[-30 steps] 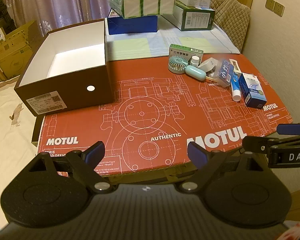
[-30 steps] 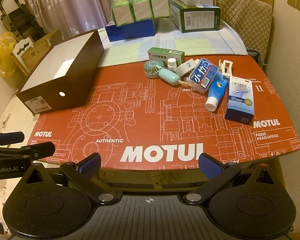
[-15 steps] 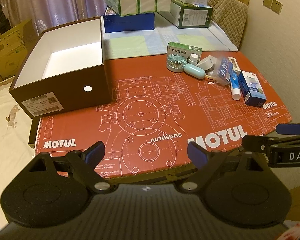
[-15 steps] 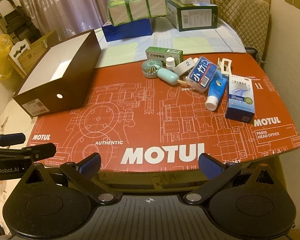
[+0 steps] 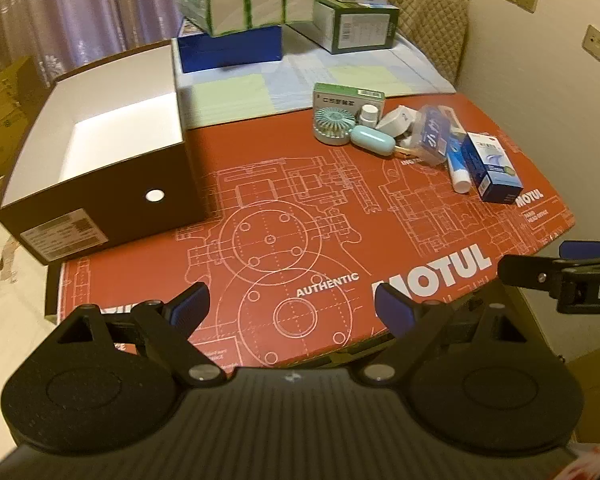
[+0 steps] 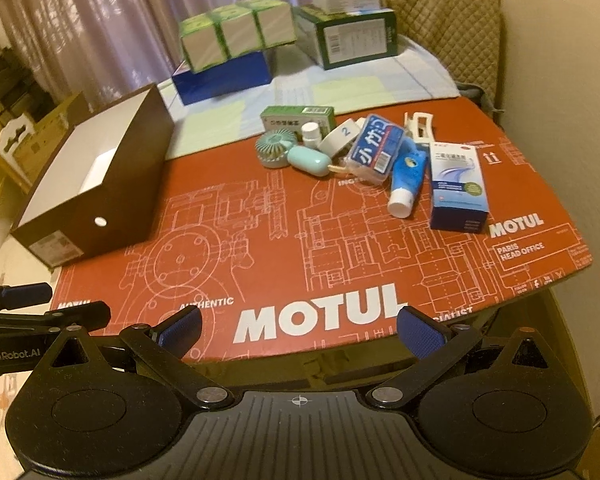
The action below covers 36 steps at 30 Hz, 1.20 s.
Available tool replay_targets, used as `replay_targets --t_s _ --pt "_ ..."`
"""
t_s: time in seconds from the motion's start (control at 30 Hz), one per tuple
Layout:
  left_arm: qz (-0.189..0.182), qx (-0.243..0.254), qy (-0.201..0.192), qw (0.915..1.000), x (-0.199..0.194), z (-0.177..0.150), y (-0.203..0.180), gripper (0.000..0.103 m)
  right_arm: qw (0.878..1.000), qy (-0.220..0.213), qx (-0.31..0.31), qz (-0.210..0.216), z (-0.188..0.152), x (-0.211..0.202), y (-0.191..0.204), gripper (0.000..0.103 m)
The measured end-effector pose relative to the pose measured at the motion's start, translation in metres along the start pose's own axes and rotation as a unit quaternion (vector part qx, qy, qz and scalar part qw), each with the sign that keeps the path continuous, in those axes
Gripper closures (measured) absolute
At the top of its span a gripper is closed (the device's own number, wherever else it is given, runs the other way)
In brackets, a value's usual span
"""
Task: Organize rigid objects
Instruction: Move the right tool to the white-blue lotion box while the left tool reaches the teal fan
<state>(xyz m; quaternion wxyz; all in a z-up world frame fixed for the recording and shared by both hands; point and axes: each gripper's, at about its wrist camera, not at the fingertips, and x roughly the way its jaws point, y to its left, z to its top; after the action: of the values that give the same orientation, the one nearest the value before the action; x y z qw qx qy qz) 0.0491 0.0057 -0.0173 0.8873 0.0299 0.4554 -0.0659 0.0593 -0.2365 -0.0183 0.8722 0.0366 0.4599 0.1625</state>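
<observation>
Spanning bare red mat [image 6: 300,224] between brown box [image 6: 112,196] and clutter [image 6: 372,152].

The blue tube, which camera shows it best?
The right wrist view: the blue tube lies in full view from body to white cap. In the left wrist view, the tube is smaller and partly hidden between its neighbours.

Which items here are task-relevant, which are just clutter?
Job: brown box, mint fan, mint case, white bottle, blue tube, blue carton.
Lying about: blue box, green packs, quilted chair.
</observation>
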Motion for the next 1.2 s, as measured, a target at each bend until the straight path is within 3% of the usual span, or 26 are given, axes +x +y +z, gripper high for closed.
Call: replay_targets --t_s 0.43,0.6,0.73,1.2 --pt "-0.048 0.018 0.006 0.9987 0.038 0.029 -0.029 0.015 0.999 -0.025 0.008 -0.033 0.009 0.002 -0.034 0.002" --pt "-0.035 -0.003 0.013 0.9993 0.062 0.049 -0.042 0.015 0.998 -0.031 -0.007 -0.049 0.032 0.022 -0.064 0.002" --pt "-0.024 -0.017 0.02 0.9994 0.084 0.064 -0.053 0.016 0.998 -0.03 -0.017 -0.054 0.054 0.04 -0.09 0.008" --pt "0.012 -0.069 0.04 0.9967 0.157 0.107 -0.081 0.016 0.997 0.022 -0.02 -0.074 0.119 0.132 -0.156 0.025"
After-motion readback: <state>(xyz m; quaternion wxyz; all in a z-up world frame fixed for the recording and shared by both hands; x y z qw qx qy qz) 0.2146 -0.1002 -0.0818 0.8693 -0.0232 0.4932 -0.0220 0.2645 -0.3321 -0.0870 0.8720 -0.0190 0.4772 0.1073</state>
